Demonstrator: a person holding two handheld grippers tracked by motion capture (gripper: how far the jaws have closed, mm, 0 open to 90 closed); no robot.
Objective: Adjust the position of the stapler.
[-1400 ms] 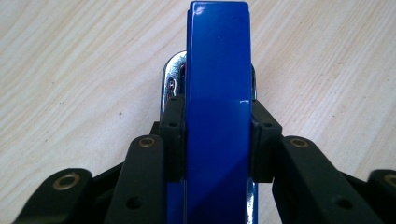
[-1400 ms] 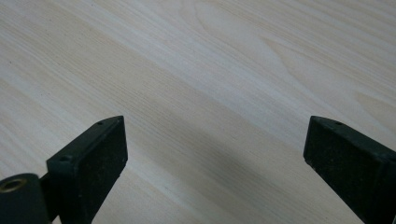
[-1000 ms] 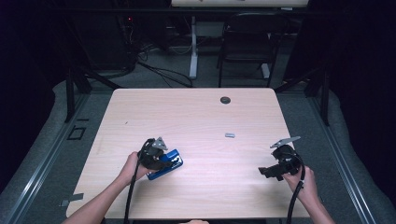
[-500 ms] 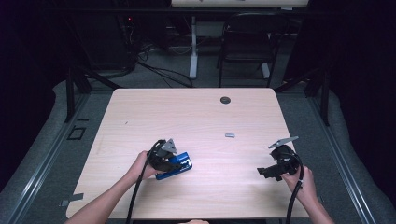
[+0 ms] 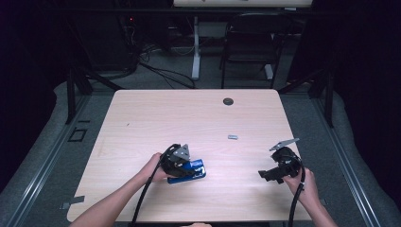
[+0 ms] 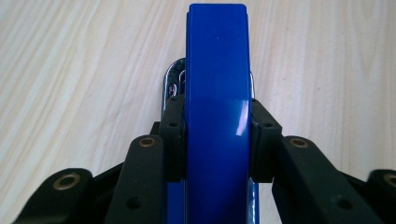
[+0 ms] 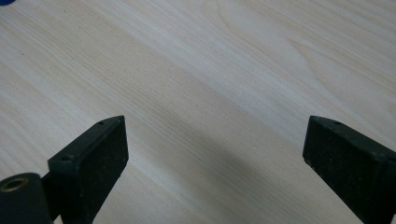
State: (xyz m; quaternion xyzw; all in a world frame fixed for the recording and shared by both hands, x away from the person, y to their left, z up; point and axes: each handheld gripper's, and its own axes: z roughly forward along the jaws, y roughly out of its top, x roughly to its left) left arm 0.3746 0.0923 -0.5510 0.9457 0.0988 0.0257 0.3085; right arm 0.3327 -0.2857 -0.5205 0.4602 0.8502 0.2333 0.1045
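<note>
A blue stapler (image 5: pixel 197 170) with a chrome base lies low over the wooden table (image 5: pixel 142 123), front of centre. My left gripper (image 5: pixel 188 168) is shut on it; in the left gripper view both black pads (image 6: pixel 173 135) press the sides of the stapler (image 6: pixel 217 84), whose nose points away from the camera. My right gripper (image 5: pixel 265 175) rests near the table's front right, jaws pointing left toward the stapler. The right gripper (image 7: pixel 217 144) stands open, with bare wood between its pads.
A small grey metal piece (image 5: pixel 232 137) lies right of centre, between the two grippers and farther back. A black cable grommet (image 5: pixel 228 101) sits near the far edge. Behind the table stand a chair (image 5: pixel 246 42) and loose cables on the floor.
My left gripper has carried the blue stapler to the right across the table, toward the middle. The right gripper has stayed where it was.
</note>
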